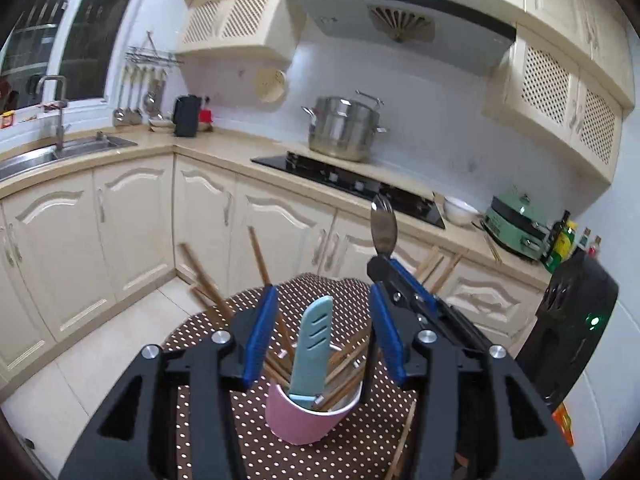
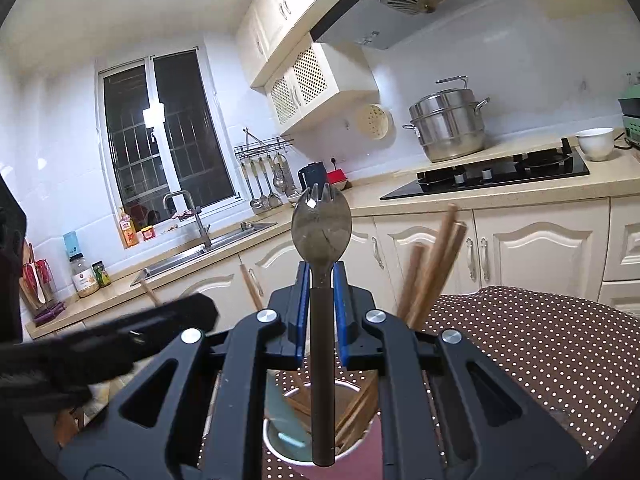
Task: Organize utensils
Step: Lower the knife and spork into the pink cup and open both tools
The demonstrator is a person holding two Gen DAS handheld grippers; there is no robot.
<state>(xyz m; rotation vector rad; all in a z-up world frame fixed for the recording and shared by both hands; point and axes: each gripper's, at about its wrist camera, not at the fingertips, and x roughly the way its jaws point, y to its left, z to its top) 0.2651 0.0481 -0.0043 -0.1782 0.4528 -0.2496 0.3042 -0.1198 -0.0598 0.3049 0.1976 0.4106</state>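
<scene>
A pink cup (image 1: 304, 420) stands on the brown polka-dot tablecloth (image 1: 192, 420). It holds several wooden chopsticks (image 1: 348, 356) and a teal sheathed knife (image 1: 310, 352), which stands upright. My left gripper (image 1: 323, 291) is open, its blue pads on either side of the knife and not touching it. My right gripper (image 2: 321, 276) is shut on a metal spork (image 2: 321, 224), held upright with the tines up. The spork's handle end hangs over the cup's mouth (image 2: 269, 446). In the left wrist view the right gripper (image 1: 384, 266) sits just right of the cup with the spork (image 1: 383, 224) above it.
Cream cabinets and a counter run behind the table, with a sink (image 1: 60, 152), a black hob (image 1: 348, 184), a steel steamer pot (image 1: 344, 128) and a white bowl (image 2: 596, 142). A black device with a green light (image 1: 572, 328) stands at the right.
</scene>
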